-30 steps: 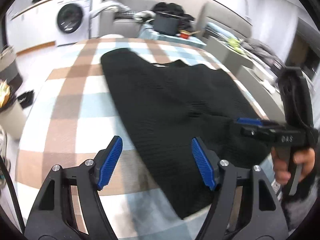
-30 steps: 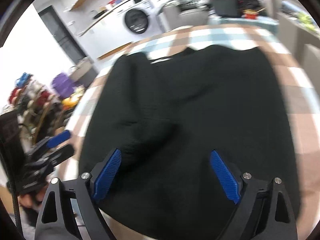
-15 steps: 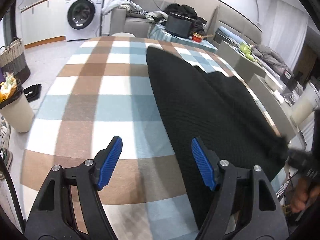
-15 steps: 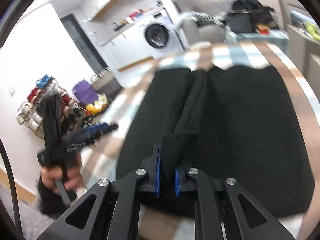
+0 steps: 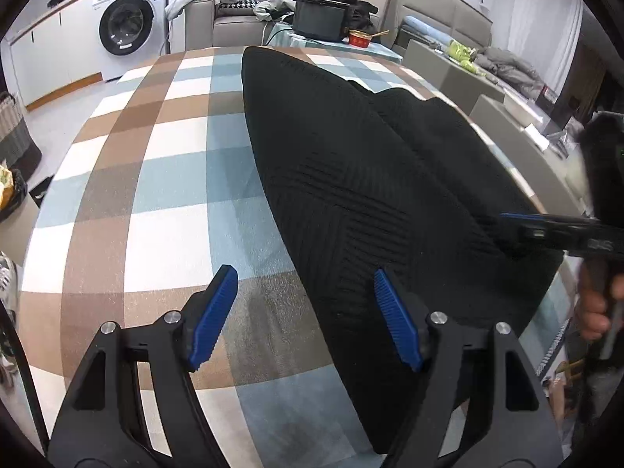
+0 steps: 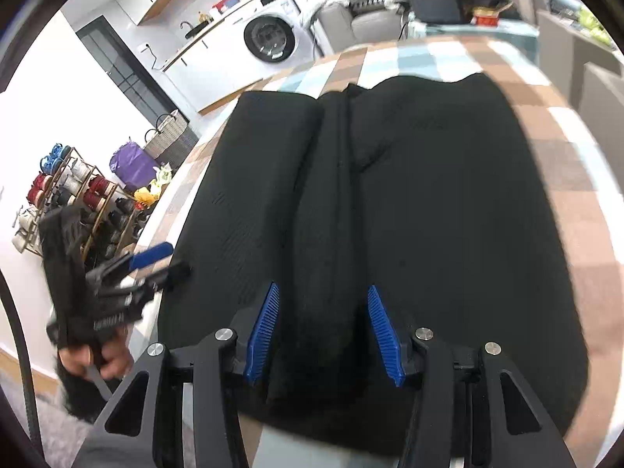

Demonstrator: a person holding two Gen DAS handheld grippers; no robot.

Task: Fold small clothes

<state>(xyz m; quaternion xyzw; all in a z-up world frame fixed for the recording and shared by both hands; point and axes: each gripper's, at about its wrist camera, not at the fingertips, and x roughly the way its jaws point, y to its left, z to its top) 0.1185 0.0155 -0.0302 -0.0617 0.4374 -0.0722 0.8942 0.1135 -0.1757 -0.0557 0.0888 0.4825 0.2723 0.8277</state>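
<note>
Right tool (image 6: 321, 327), jaws just opening, straddles the black garment's (image 6: 429, 202) fold ungripped.

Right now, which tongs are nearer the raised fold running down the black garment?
Right. The right tongs straddle the fold, open; the left tongs sit over the black garment's left edge.

Almost no readable text is being shown

Pale markings are being seen on the side of the right gripper (image 5: 561, 234) and on the side of the left gripper (image 6: 154, 263), but they are too blurred to be read. A label is being shown on the front of the washing machine (image 5: 128, 25), yet its letters are too small to be made out.
</note>
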